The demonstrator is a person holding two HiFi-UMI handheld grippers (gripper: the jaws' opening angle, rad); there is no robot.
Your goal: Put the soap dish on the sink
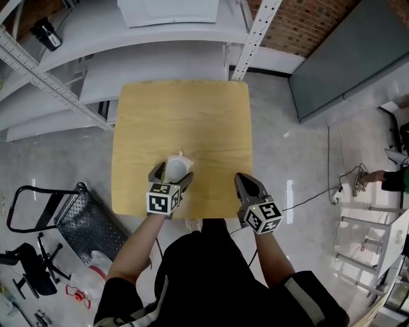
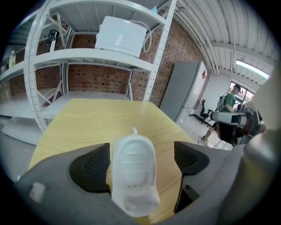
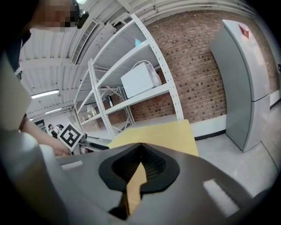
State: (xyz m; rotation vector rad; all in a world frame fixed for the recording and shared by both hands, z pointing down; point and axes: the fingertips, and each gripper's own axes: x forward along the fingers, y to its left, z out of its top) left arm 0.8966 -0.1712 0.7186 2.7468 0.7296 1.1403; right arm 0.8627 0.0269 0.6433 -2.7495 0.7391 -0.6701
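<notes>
White soap dish [image 2: 131, 176] | between parted jaws of the left gripper [image 2: 141, 163], long axis along them, near tabletop [image 1: 192, 115] edge | right gripper [image 3: 139, 166] closed, empty, further right

Your soap dish [image 2: 134, 171], lower centre of the left gripper view, is plain white. Your table [image 1: 185, 115] is pale yellow wood grain. The left gripper [image 1: 170, 171] and right gripper [image 1: 241, 180] are grey with black, finely textured pads [image 2: 92, 169] and black-and-white square-marker cubes [image 1: 162, 199]. Top of the head view: white shelving [image 1: 160, 38], red-brown brick wall [image 1: 307, 19].
</notes>
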